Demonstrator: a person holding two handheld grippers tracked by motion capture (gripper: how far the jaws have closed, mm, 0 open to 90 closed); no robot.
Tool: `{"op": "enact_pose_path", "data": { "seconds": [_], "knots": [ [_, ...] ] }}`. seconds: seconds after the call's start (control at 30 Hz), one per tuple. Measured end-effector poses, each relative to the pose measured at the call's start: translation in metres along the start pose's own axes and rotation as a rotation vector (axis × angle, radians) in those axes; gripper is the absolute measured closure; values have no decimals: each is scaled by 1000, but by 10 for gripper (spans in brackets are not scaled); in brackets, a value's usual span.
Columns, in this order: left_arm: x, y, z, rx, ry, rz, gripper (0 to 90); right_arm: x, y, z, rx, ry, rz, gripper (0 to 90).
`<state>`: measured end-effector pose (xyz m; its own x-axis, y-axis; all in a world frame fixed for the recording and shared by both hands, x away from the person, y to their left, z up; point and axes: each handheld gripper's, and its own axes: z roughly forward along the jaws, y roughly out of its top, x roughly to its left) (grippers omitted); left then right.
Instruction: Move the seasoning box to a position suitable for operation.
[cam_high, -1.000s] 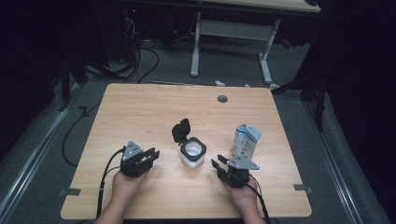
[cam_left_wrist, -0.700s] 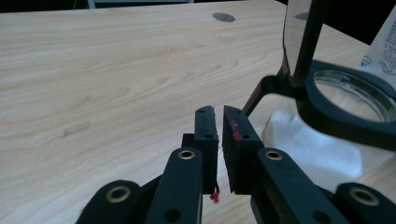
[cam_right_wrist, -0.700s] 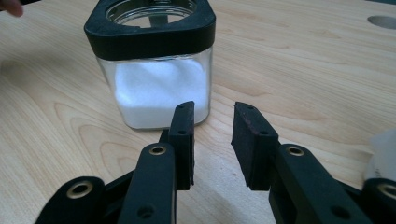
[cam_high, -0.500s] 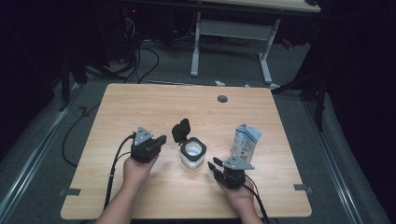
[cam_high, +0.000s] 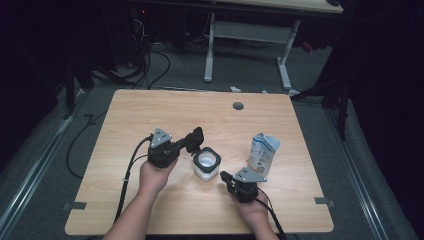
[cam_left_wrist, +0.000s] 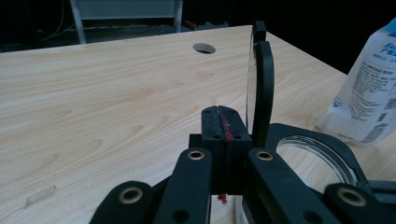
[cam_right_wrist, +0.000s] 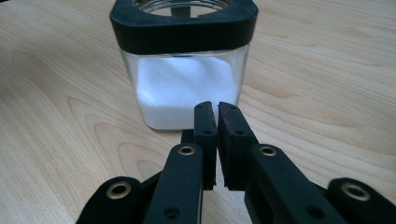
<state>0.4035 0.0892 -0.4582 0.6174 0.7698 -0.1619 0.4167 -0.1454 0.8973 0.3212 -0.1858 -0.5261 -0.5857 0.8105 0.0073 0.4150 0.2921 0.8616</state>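
- Step in hand, as I read it: closing the jar (cam_high: 207, 164). Your left tongs (cam_high: 186, 143) sit right by its raised lid (cam_high: 195, 139), which stands upright on its hinge at the jar's left rear.
- Left tongs: jaws pressed together, nothing between them; in the left gripper view the lid (cam_left_wrist: 261, 88) rises just beside the tips, and I cannot tell if they touch.
- Right tongs (cam_high: 223, 175): jaws all but together, a thin slit, empty, aimed at the jar (cam_right_wrist: 184, 65) from just in front.
- Jar stands mid-desk (cam_high: 150, 110), between your hands, open, white powder inside.
- Next move likely: nudge the lid over and down with the left tongs; steady the jar body with the right so it does not slide.
- Count: one jar, one lid, one pouch (cam_high: 263, 153) standing right of the jar, apart from it; two tongs; one grommet hole (cam_high: 238, 106) at the far edge.
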Motion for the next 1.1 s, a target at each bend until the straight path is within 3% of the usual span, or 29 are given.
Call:
{"op": "enact_pose_path", "data": {
  "seconds": [0.53, 1.1],
  "knots": [
    [-6, 0, -2, -7, -19, -2, 899, 11, 7, 4, -11, 30, -32, 896],
    [-32, -17, -4, 7, -82, 50, 887, 14, 7, 5, -6, 31, -44, 889]
  ]
}}
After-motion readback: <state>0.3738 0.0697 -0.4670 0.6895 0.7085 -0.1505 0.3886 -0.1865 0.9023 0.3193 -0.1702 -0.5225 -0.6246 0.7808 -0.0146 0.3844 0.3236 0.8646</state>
